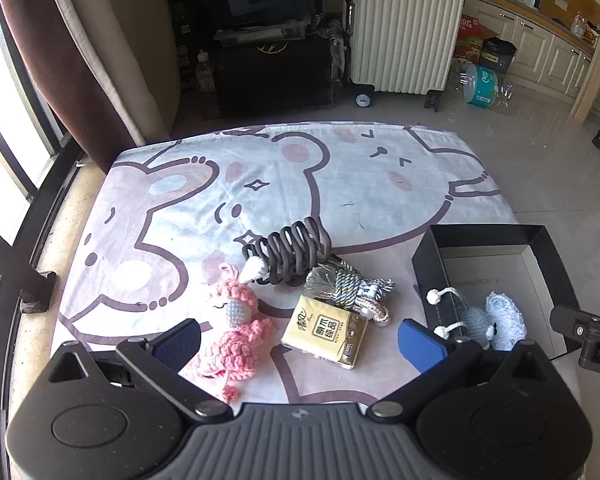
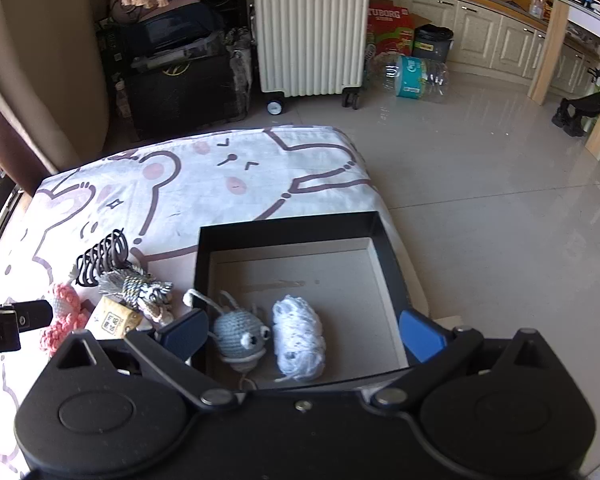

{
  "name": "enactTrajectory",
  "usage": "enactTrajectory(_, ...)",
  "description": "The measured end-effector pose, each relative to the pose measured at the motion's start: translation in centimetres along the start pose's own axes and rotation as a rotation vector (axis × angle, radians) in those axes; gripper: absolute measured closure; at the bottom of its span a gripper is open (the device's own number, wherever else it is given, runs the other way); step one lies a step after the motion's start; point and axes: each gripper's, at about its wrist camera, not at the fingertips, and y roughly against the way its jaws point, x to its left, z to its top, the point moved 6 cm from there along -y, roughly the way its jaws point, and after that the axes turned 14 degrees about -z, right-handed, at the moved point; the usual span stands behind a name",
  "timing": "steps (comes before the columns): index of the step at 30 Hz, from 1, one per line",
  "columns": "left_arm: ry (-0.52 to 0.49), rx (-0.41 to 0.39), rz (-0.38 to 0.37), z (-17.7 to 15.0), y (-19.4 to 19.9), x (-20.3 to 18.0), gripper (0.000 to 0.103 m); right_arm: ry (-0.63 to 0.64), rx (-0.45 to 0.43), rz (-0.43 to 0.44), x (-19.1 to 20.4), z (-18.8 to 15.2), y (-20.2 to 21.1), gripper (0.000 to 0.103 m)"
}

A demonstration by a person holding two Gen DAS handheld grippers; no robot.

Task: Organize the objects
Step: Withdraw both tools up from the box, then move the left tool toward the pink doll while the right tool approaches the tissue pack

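Observation:
A black box sits at the right edge of the cartoon-print cloth. In it lie a grey crochet toy and a white crochet piece. On the cloth lie a pink crochet doll, a yellow tissue pack, a dark coiled hair clip and a grey-white tassel cord. My left gripper is open above the doll and tissue pack. My right gripper is open over the box.
A white suitcase, dark bags and boxes, and water bottles stand on the tiled floor beyond the cloth. A window rail runs along the left. Kitchen cabinets line the far right.

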Motion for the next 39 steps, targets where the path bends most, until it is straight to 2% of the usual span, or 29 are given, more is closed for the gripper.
enactTrajectory(22, 0.079, -0.008, 0.079, -1.2, 2.0, 6.8, 0.000, 0.094, -0.025, 0.098, 7.5, 0.2, 1.3, 0.000)
enactTrajectory(39, 0.098, -0.011, 0.082, -1.5, 2.1, 8.7, 0.000, 0.119, -0.023, 0.124, 10.1, 0.1, 1.4, 0.000)
